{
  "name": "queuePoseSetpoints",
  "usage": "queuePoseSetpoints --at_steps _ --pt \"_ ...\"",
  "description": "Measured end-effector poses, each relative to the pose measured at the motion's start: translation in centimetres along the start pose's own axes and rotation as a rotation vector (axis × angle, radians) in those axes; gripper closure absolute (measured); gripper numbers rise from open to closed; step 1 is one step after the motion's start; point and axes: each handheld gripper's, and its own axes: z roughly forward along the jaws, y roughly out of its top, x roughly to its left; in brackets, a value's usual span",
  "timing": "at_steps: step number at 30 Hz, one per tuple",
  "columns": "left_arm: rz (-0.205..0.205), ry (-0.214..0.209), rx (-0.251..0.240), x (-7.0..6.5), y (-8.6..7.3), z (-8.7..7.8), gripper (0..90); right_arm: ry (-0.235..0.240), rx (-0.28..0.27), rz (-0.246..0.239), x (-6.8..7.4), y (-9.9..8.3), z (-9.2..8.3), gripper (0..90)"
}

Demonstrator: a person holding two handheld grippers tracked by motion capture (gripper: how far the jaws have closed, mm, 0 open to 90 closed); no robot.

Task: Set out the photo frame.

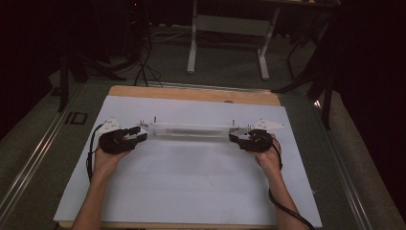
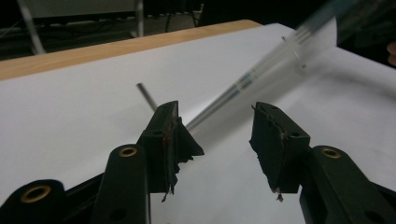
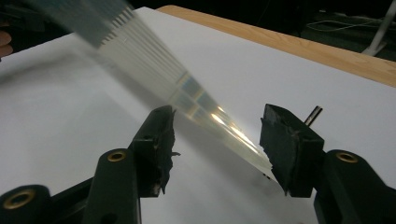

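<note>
Both gripper (image 2: 215,140) (image 3: 217,144) jaws gape around a blurred clear rack (image 1: 191,130).

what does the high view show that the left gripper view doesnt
The high view alone takes in both hands, the left gripper and right gripper at opposite ends of the long clear plastic rack, plus the white desk frame on the floor beyond.

The left gripper view alone gives a close look at the worn black pads, jaws apart, and a metal pin beside them.

Both show the rack, the white sheet and the wooden table edge.
</note>
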Motion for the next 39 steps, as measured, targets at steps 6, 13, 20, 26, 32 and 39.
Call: queuePoseSetpoints --at_steps 6,13,20,26,32,39 --pt "0.026 -0.007 -0.016 -0.6 0.9 0.8 45.7 0.001 0.000 0.001 0.0 0.0 0.0 44.4" --pt "0.040 -0.019 -0.039 -1.0 1.5 1.4 43.4 0.001 -0.007 0.007 -0.1 0.0 0.1 44.4" --pt "0.062 -0.001 -0.048 -1.3 1.8 2.2 48.8 -0.008 -0.014 0.021 -0.2 0.2 0.2 44.4" --pt "0.063 0.023 -0.057 -1.4 2.0 2.7 49.1 -0.033 -0.030 0.026 -0.2 0.3 0.3 44.4" --pt "0.048 0.044 -0.070 -1.3 2.1 3.0 49.0 -0.059 -0.048 0.033 -0.1 0.4 0.4 44.4" --pt "0.036 0.066 -0.081 -1.3 2.3 3.3 48.8 -0.101 -0.063 0.026 0.1 0.5 0.6 44.8"
